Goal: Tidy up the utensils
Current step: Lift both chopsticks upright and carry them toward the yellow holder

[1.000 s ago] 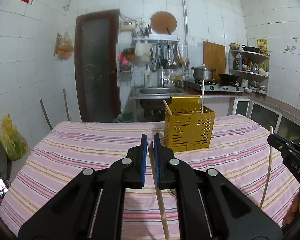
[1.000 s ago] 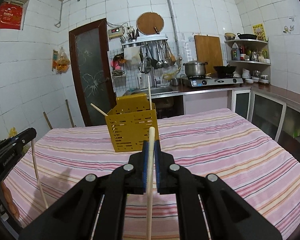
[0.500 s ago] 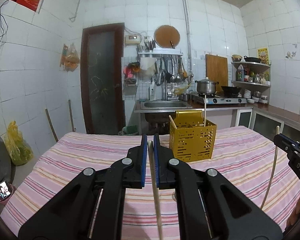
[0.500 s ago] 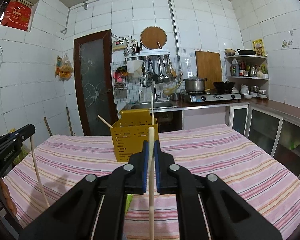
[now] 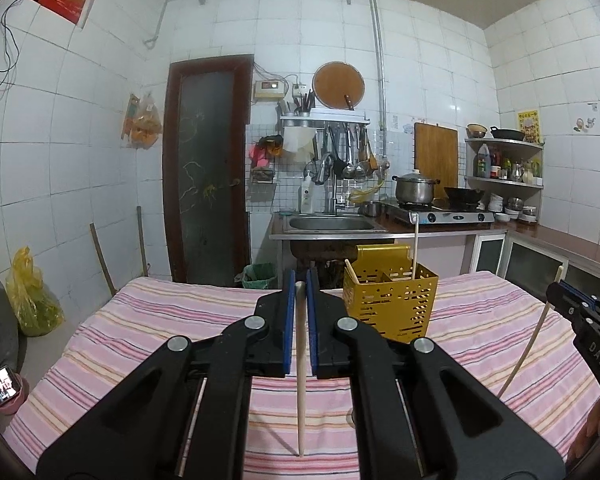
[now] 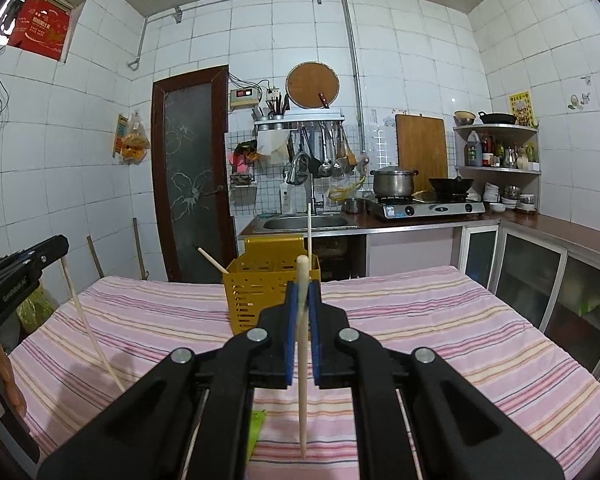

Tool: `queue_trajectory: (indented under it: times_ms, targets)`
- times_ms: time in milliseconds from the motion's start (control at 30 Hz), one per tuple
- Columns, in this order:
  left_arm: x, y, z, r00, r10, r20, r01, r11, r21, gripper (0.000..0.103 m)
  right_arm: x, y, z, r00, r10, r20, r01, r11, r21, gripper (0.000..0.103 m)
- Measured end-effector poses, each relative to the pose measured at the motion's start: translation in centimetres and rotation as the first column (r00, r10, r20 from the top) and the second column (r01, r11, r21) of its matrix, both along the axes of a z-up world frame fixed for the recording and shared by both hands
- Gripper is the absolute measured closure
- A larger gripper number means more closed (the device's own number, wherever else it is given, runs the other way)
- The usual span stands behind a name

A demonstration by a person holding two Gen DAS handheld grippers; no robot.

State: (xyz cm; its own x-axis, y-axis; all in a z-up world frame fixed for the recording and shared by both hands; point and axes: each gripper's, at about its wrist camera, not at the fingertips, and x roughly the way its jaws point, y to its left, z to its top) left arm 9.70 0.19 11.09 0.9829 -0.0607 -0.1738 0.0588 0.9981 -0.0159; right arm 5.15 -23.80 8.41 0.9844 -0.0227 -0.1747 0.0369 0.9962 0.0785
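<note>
Left tongs (image 5: 299, 280): level above the striped tabletop (image 5: 148, 320), pointing toward the kitchen wall, blue pads clamped on a pale chopstick (image 5: 300, 368). The stick hangs nearly upright between the pads, top end level with their tips, lower end down by the cloth; contact with the cloth cannot be judged.

Right tongs (image 6: 302, 288): same level pose, pads closed on a second chopstick (image 6: 302, 360), also near vertical, its rounded top rising just above the tips.

Each tool appears at the edge of the other's view, stick slanting down from its tip.

Yellow perforated utensil holder (image 5: 392, 304): standing on the tabletop beyond the tongs, ahead and right of the left pair, directly ahead of the right pair. Contents: one upright stick (image 5: 414, 248), one short leaning stick (image 5: 351, 271).

Beyond the holder: sink (image 5: 330, 224), stove with pot (image 5: 414, 188).
</note>
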Motion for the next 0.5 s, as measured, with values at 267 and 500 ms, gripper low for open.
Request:
queue_trajectory:
  times_ms: [267, 500]
  targets:
    - [0.8, 0.3, -0.1, 1.000, -0.009, -0.011, 0.008, 1.000, -0.017, 0.099, 0.6, 0.1, 0.2, 1.000, 0.003, -0.002, -0.003, 1.000, -0.011, 0.097]
    - [1.5, -0.2, 1.2, 1.000, -0.023, 0.009, 0.023, 1.000, -0.019, 0.099, 1.5, -0.2, 1.5, 1.000, -0.003, 0.016, 0.003, 1.000, -0.017, 0.097]
